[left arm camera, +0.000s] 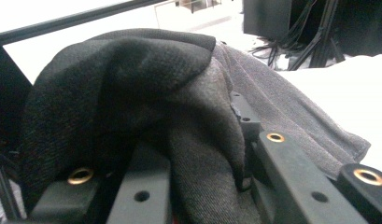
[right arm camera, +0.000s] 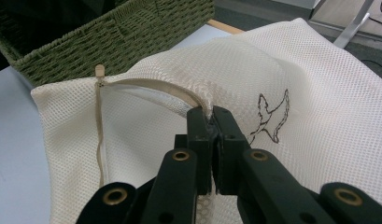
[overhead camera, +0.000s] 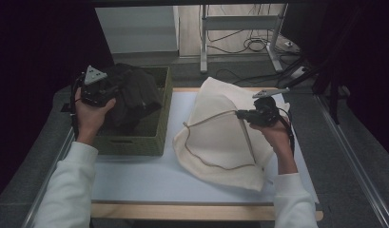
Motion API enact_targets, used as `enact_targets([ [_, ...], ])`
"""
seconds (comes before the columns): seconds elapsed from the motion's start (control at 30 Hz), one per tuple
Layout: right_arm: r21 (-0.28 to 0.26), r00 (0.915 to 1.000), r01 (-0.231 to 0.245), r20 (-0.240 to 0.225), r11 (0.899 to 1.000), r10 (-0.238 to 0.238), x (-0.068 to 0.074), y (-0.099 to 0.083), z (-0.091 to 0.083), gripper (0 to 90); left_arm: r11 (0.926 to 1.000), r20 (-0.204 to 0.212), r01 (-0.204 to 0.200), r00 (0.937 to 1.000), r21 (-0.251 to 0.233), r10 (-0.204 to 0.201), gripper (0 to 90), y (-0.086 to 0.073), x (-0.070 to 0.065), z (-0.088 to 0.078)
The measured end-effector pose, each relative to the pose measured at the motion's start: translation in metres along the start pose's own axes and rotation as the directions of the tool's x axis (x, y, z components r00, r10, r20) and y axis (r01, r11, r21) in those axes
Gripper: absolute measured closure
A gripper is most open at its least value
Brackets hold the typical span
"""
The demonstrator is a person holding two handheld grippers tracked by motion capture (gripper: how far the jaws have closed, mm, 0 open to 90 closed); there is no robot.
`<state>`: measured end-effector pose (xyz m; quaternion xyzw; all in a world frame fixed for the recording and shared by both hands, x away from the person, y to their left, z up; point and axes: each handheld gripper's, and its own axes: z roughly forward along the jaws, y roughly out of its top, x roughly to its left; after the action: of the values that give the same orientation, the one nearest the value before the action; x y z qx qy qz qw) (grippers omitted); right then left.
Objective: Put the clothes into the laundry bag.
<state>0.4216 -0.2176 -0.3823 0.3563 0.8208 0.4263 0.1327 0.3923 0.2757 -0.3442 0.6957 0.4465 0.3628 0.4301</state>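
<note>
Dark garment (left arm camera: 132,107) clamped in left gripper (overhead camera: 98,90) over far-left basket (overhead camera: 154,135); right gripper (right arm camera: 211,122) pinching mesh bag (right arm camera: 291,70) rim: hold mouth high, carry garment rightward.

A pale blue-grey counter (overhead camera: 149,178) with a wooden front edge runs across the high view. Two things lie directly on it. At about 10 o'clock stands a green woven basket (overhead camera: 156,135), rectangular, its long side along the counter's left edge. From the centre out to 3 o'clock lies a cream mesh bag (overhead camera: 220,142), partly lifted at its top, its lower part spread flat on the surface. A tan zip (right arm camera: 101,135) edges the bag's opening. Basket and bag sit just beside each other. The near strip of counter at 6 o'clock is bare.
</note>
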Motion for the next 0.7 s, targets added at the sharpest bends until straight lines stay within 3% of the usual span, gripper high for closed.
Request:
enact_targets([
  [0.4, 0.000, 1.0000, 0.001, -0.001, 1.000, -0.001, 0.000, 0.000, 0.000, 87.1, 0.9984, 0.012, -0.006, 0.9999, -0.057, 0.007, 74.5, 0.010, -0.005, -0.015],
  [0.7, 0.001, 1.0000, 0.001, 0.000, 1.000, -0.001, 0.000, 0.000, 0.000, 87.1, 0.9930, 0.013, -0.011, 0.9998, -0.117, 0.012, 74.5, 0.022, -0.009, -0.031],
])
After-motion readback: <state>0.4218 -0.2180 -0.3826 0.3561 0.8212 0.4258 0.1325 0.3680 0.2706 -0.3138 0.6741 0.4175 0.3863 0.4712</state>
